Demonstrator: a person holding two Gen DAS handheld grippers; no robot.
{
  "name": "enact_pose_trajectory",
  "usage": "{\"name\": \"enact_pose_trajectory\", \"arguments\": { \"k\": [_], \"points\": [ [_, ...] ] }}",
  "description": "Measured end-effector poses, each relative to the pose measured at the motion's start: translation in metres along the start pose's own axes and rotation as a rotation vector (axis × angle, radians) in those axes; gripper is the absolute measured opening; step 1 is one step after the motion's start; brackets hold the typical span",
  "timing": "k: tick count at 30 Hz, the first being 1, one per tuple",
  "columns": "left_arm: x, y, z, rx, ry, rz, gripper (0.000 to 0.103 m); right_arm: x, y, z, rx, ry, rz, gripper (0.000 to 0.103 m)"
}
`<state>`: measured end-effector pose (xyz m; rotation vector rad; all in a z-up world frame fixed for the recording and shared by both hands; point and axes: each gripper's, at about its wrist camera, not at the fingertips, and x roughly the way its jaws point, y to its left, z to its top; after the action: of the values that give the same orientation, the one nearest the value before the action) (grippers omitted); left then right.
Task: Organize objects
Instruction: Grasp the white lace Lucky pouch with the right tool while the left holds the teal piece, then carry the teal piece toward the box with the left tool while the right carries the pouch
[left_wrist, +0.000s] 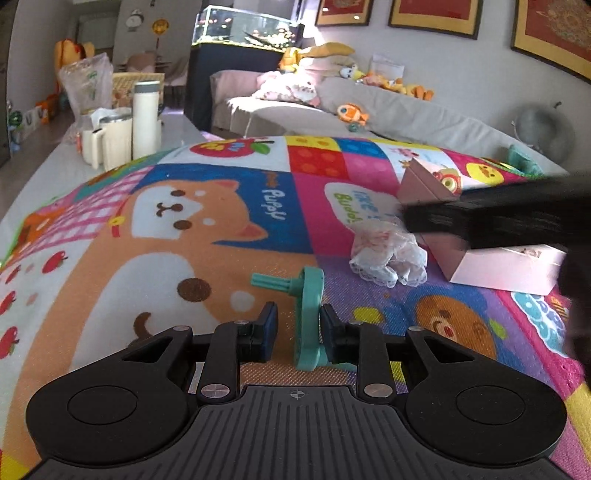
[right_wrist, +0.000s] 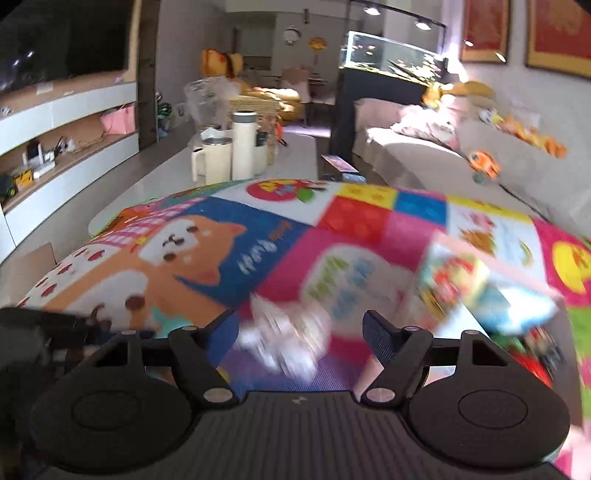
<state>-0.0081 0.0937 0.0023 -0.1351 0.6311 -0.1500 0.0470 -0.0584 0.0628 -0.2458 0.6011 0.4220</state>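
A teal plastic crank toy (left_wrist: 308, 314) stands upright between the pads of my left gripper (left_wrist: 300, 322), low over the colourful play mat (left_wrist: 221, 258). The jaws stand narrow on it and the right pad lies against it. A crumpled white lace cloth (left_wrist: 388, 258) lies on the mat next to an open pink box (left_wrist: 498, 269). My right gripper (right_wrist: 299, 332) hangs open over that lace cloth (right_wrist: 288, 343), which is blurred between its fingers and clear of both pads. The right gripper's black body (left_wrist: 498, 221) crosses the left wrist view above the box.
A white thermos (left_wrist: 146, 118) and a cream jug (left_wrist: 110, 140) stand at the table's far left end. The box (right_wrist: 480, 288) holds colourful items. A grey sofa (left_wrist: 406, 114) with plush toys lies beyond the mat. Shelving (right_wrist: 66, 147) lines the left wall.
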Motion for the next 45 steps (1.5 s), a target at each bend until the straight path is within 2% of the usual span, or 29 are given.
{"name": "enact_pose_trajectory", "arguments": {
  "k": [2, 4, 6, 8, 12, 18, 20, 22, 24, 29, 31, 38, 41, 44, 45],
  "points": [
    [0.0, 0.001, 0.0, -0.004, 0.0, -0.002, 0.029, 0.025, 0.011, 0.006, -0.028, 0.024, -0.018, 0.071],
    [-0.001, 0.002, -0.001, -0.012, 0.0, -0.007, 0.029, 0.049, 0.019, 0.007, -0.052, 0.093, -0.028, 0.041],
    [-0.001, 0.003, -0.001, -0.02, 0.0, -0.013, 0.029, 0.063, 0.021, 0.003, -0.053, 0.147, -0.026, 0.034],
    [0.0, 0.004, 0.0, -0.024, 0.0, -0.015, 0.029, 0.057, 0.02, -0.005, -0.054, 0.159, -0.017, 0.034],
    [0.001, 0.004, 0.0, -0.021, 0.001, -0.012, 0.029, 0.016, 0.02, -0.033, -0.097, 0.176, 0.033, 0.034],
    [0.001, 0.004, 0.0, -0.019, 0.001, -0.01, 0.029, -0.041, 0.008, -0.086, -0.173, 0.172, -0.026, 0.034],
    [0.001, 0.003, 0.0, -0.014, 0.002, -0.005, 0.029, -0.054, 0.002, -0.098, -0.188, 0.155, -0.07, 0.04],
    [0.001, 0.0, 0.0, -0.001, 0.004, 0.005, 0.029, -0.063, -0.004, -0.109, -0.21, 0.127, -0.136, 0.061],
    [0.002, -0.002, -0.001, 0.011, 0.005, 0.015, 0.029, -0.071, -0.01, -0.116, -0.21, 0.108, -0.185, 0.072],
    [0.002, -0.008, -0.001, 0.044, 0.008, 0.039, 0.029, -0.091, -0.033, -0.121, -0.062, 0.087, -0.147, 0.088],
    [0.003, -0.01, -0.001, 0.053, 0.009, 0.045, 0.029, -0.096, -0.041, -0.124, -0.007, 0.076, -0.131, 0.1],
    [0.003, -0.016, -0.002, 0.086, 0.012, 0.07, 0.029, -0.087, -0.05, -0.143, 0.081, 0.137, -0.052, 0.103],
    [0.003, -0.019, -0.002, 0.102, 0.011, 0.082, 0.029, -0.085, -0.055, -0.144, 0.122, 0.134, -0.028, 0.103],
    [0.004, -0.023, -0.002, 0.129, 0.009, 0.1, 0.025, -0.082, -0.06, -0.146, 0.154, 0.138, 0.004, 0.103],
    [0.004, -0.025, -0.002, 0.143, 0.009, 0.095, 0.02, -0.081, -0.06, -0.145, 0.155, 0.137, 0.006, 0.103]
  ]
}}
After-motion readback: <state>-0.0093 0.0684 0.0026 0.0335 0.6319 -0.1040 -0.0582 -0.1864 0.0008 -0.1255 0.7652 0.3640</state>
